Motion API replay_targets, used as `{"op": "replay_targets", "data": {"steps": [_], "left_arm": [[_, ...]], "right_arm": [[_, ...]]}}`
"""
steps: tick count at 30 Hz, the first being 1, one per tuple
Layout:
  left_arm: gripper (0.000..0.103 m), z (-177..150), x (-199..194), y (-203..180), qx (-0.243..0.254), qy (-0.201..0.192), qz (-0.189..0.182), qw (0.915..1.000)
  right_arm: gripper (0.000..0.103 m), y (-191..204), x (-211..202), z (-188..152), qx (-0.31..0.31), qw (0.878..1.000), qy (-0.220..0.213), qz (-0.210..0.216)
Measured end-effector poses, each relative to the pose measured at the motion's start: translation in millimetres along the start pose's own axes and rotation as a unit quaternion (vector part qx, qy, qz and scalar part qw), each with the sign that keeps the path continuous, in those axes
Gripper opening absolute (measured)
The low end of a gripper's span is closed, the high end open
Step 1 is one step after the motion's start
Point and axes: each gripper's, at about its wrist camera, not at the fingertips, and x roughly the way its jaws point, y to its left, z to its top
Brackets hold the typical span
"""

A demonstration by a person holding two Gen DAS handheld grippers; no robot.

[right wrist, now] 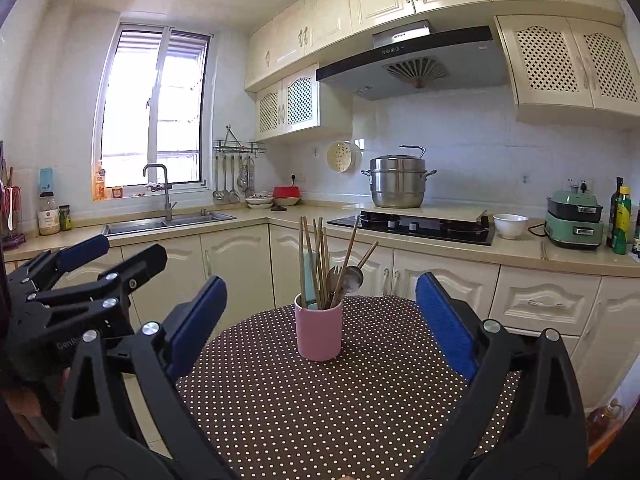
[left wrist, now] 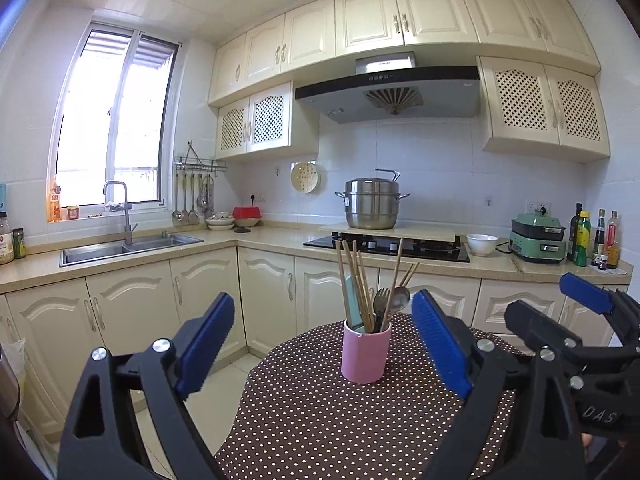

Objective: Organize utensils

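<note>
Both your left gripper and right gripper stood wide apart with nothing between the jaws, level with the pink cup on the dotted table. The cup looked top-heavy (long chopsticks leaning outward), so a sideways nudge could have tipped it. The near table edge was cut off; the fork and spoon overlapped indistinctly.

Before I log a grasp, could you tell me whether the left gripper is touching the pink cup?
Apart: the left wrist view shows polka-dot cloth between the open left gripper and pink cup.
</note>
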Motion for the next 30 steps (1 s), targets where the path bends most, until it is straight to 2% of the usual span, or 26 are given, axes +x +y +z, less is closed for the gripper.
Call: {"op": "replay_targets", "data": {"steps": [9, 19, 30], "left_arm": [[0.089, 4.3, -12.4, -3.1, 0.002, -0.010, -0.007, 0.9999], [0.089, 1.8, -16.5, -6.7, 0.007, -0.021, -0.003, 0.9997], [0.089, 3.3, -22.0, -3.0, 0.006, -0.033, 0.001, 0.9994]], "right_arm": [[0.095, 3.3, -13.1, -1.3, 0.000, 1.000, -0.003, 0.001], [0.095, 5.9, -19.7, -1.3, -0.008, 1.000, -0.011, -0.022], [0.095, 12.8, -23.8, 1.9, -0.013, 1.000, -0.014, -0.018]]}}
